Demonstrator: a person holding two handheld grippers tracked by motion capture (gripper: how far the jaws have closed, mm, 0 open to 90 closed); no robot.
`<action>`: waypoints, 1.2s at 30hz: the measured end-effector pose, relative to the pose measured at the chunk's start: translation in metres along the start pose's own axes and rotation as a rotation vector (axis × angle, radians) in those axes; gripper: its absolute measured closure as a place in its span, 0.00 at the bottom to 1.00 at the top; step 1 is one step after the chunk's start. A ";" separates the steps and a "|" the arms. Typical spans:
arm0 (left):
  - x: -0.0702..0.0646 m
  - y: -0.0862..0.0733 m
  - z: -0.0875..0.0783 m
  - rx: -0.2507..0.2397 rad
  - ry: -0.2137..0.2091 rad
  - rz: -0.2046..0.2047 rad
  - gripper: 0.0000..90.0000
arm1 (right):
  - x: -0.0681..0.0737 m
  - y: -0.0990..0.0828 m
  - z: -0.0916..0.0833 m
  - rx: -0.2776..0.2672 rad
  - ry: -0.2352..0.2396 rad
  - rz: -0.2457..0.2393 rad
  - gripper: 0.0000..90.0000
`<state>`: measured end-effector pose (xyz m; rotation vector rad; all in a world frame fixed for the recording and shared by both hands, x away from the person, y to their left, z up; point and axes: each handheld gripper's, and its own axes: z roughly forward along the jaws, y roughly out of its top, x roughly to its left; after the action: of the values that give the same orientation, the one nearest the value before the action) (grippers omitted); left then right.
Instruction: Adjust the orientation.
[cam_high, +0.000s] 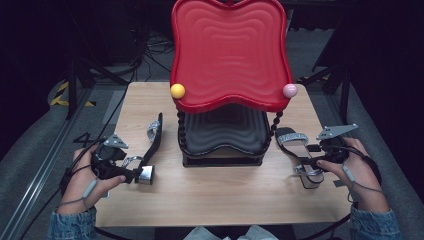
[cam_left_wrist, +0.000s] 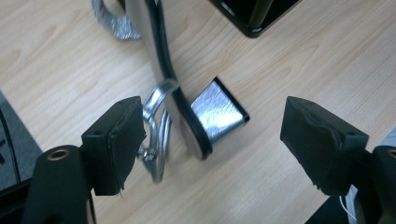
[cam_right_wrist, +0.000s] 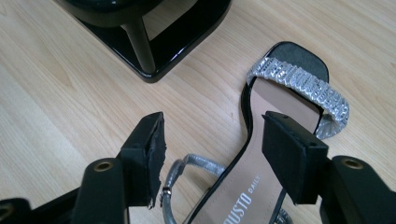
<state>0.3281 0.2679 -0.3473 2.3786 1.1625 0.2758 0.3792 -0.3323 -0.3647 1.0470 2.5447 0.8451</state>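
Note:
A black sandal (cam_high: 155, 135) with a silver block heel (cam_left_wrist: 217, 112) lies on its side on the left of the wooden table (cam_high: 210, 195). My left gripper (cam_high: 134, 168) is open around its heel end. In the left gripper view the heel and the silver ankle strap (cam_left_wrist: 156, 140) lie between the wide jaws (cam_left_wrist: 210, 135), the strap close to the left pad. A matching sandal (cam_high: 292, 140) stands upright on the right. My right gripper (cam_high: 311, 156) is open over its rear half, with the tan insole (cam_right_wrist: 266, 100) and thin strap (cam_right_wrist: 196, 163) between the pads (cam_right_wrist: 217, 140).
A two-tier stand sits mid-table: a red wavy tray (cam_high: 230, 50) on top and a black tray (cam_high: 225, 132) below, with a yellow ball (cam_high: 177, 90) and a pink ball (cam_high: 290, 90) at the red tray's corners. Its black base (cam_right_wrist: 173, 42) is close to both sandals.

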 end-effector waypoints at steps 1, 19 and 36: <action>0.002 -0.002 0.001 0.013 0.005 -0.007 0.24 | 0.000 0.001 0.001 -0.001 0.003 -0.001 0.44; 0.032 -0.026 0.039 0.166 0.004 -0.088 0.38 | 0.004 0.006 0.009 0.005 0.010 -0.006 0.43; 0.045 -0.033 0.069 0.187 -0.018 -0.075 0.62 | 0.007 0.007 0.012 0.010 0.013 -0.013 0.43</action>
<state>0.3595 0.2979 -0.4243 2.4836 1.3167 0.1252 0.3833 -0.3190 -0.3701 1.0298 2.5666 0.8388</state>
